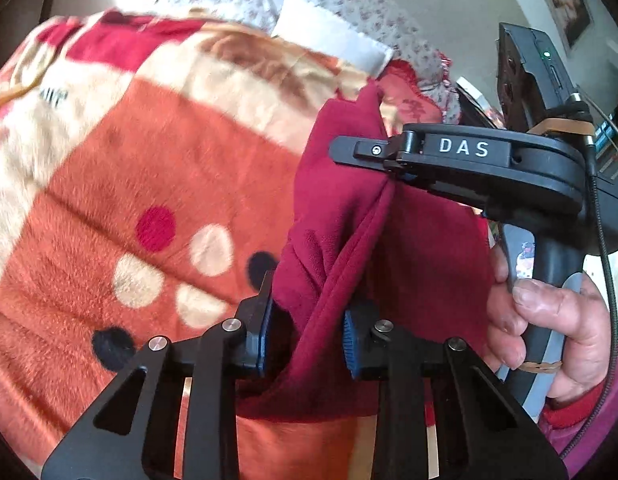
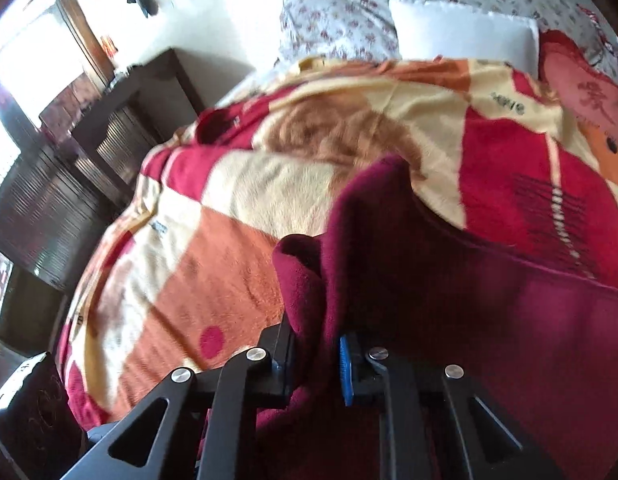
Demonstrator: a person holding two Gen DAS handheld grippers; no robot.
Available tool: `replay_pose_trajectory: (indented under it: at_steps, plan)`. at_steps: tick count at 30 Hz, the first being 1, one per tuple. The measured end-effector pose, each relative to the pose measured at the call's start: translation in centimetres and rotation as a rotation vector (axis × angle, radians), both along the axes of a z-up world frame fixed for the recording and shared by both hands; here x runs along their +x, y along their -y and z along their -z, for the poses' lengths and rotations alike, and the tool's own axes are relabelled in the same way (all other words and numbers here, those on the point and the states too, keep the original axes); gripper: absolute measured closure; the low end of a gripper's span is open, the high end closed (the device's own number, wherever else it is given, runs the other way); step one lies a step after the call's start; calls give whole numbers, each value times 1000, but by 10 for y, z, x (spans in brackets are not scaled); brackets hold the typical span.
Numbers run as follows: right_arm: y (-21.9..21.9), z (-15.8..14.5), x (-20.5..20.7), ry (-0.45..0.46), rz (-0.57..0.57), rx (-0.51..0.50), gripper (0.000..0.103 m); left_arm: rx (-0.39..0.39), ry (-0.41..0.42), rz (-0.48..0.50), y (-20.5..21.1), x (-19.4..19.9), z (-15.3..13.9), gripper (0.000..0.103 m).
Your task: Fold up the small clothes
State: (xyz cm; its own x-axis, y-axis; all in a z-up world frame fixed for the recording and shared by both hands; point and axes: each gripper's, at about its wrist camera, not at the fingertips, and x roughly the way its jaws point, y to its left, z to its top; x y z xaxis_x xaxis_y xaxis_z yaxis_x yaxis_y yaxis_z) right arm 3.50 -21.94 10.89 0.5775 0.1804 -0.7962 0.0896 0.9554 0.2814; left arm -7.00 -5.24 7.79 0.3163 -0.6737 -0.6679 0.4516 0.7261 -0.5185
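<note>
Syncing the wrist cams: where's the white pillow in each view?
Left wrist: white pillow top centre, beyond the blanket.
Right wrist: pillow top right, also past the blanket's far edge.
Shared landmark: the dark red garment both grippers clamp.

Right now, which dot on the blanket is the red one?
The red dot, farthest up the blanket; the dots below it are cream or dark navy.

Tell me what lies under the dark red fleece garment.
The orange, red and cream plush blanket shows around the dark red fleece garment; whatever lies directly beneath it is covered.
</note>
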Motion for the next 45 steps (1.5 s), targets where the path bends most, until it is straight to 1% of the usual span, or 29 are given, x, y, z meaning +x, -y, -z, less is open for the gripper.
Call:
replay_pose_trajectory:
  at_steps: [4,9,13,18,22,27,30,33,34,35,36,38,39,40,42,43,45]
  plan:
    - [18,-25,-23,58,25,16,87,9,53,47,19,-15,-29,77]
    - [46,-46,-51,95,66,19,87,32,110,119,51,-36,-55,77]
    - [71,-53,-75,107,96,15,87,54,140,185,81,-57,-66,77]
    - [109,-58,-111,119,140,2,87,66,154,263,123,-74,-70,77]
    - [139,-54,-139,116,184,-4,87,78,157,328,157,-92,-69,77]
    - [179,-36,-170,96,261,18,87,104,152,395,199,-109,-59,77]
    - [194,-21,-177,73,299,18,88,131,144,411,217,-119,-48,77]
    - [203,-2,-176,38,323,-15,88,170,138,419,232,-121,-36,77]
    - [206,7,-174,20,332,-30,88,179,126,420,234,-122,-33,76]
    - [208,12,-173,16,337,-22,88,178,105,420,234,-121,-32,74]
    - [210,18,-174,17,345,-7,88,164,84,427,232,-121,-34,70]
    - [216,24,-179,29,363,14,85,139,55,471,225,-126,-39,67]
    - [219,24,-182,31,372,33,83,141,62,489,222,-128,-43,65]
    - [223,22,-189,28,392,56,82,150,87,503,216,-131,-47,64]
    - [224,14,-201,30,406,58,82,170,146,513,200,-135,-56,61]
    - [221,7,-207,36,407,51,81,178,175,509,191,-135,-60,60]
    - [211,-11,-223,74,372,77,81,201,218,479,175,-133,-64,60]
